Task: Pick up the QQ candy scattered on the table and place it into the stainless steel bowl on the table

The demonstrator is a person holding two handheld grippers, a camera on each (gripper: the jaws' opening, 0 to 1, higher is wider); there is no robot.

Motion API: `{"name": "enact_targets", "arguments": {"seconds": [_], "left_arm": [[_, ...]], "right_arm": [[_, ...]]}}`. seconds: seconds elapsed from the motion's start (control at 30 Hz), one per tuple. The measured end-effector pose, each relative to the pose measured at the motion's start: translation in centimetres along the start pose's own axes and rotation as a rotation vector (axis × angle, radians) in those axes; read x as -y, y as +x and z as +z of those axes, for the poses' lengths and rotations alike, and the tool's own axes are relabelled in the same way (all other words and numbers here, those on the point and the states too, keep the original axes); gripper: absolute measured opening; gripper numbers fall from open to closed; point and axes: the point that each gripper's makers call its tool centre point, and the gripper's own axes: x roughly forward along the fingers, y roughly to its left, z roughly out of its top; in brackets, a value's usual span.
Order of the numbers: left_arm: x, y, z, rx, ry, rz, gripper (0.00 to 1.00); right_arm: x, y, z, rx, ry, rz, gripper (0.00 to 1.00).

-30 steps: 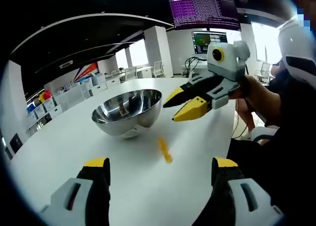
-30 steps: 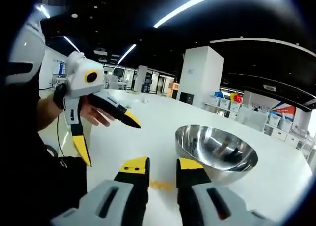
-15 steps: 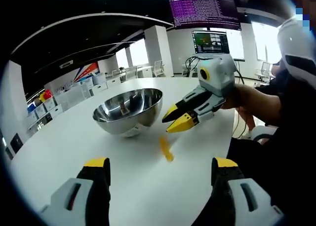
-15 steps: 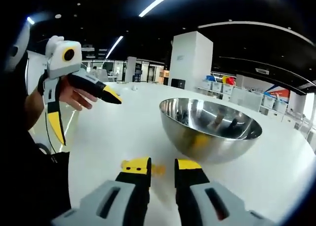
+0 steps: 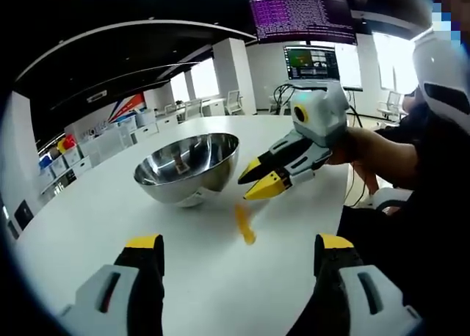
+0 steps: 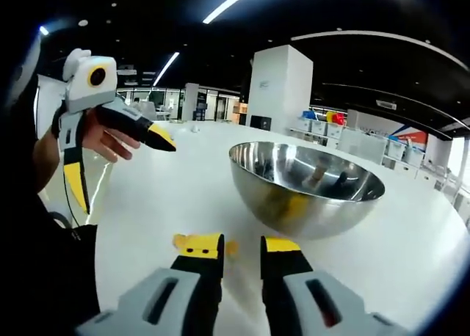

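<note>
**Desk:** While both grippers hang over the white surface [image 5: 88, 226], how much of the job looks finished?

**Photographer:** Hardly any, by my reading. One QQ candy [image 5: 244, 223], a yellow-orange strip, lies flat on the surface just beside the stainless steel bowl [image 5: 187, 167], on the side nearer the person. Whether the bowl holds any sweets I cannot tell; its polished inside gives back only reflections. So at least this piece remains to be picked up and dropped in.

**Desk:** Who is nearest to it?

**Photographer:** The right gripper [image 5: 257, 183]. In the left gripper view it reaches in from the right, yellow tips pointed down at the candy and hovering just above it, jaws parted by a narrow gap with nothing between them. In the right gripper view the candy [image 6: 230, 248] peeks out as an orange sliver between that gripper's own jaws, not yet pinched.

**Desk:** And the left gripper?

**Photographer:** The left gripper [image 6: 117, 156] is held off to one side, well apart from the bowl [image 6: 305, 196], jaws spread wide and empty.

**Desk:** Which way does the candy lie?

**Photographer:** Seen from the left gripper view, its long axis runs roughly away from the camera, far end angled slightly towards the bowl.
</note>
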Motion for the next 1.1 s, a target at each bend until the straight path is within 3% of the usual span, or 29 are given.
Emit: {"name": "enact_targets", "arguments": {"seconds": [0.73, 0.87, 1.1], "left_arm": [[0.2, -0.4, -0.2, 0.001, -0.004, 0.004, 0.84], [0.2, -0.4, -0.3, 0.001, -0.001, 0.001, 0.83], [0.3, -0.3, -0.5, -0.004, -0.003, -0.003, 0.83]], "right_arm": [[-0.1, 1.5, -0.5, -0.009, -0.012, -0.013, 0.18], [0.1, 2.1, -1.2, -0.046, -0.007, -0.027, 0.13], [-1.1, 2.9, -1.1, -0.041, 0.005, 0.001, 0.12]]}}
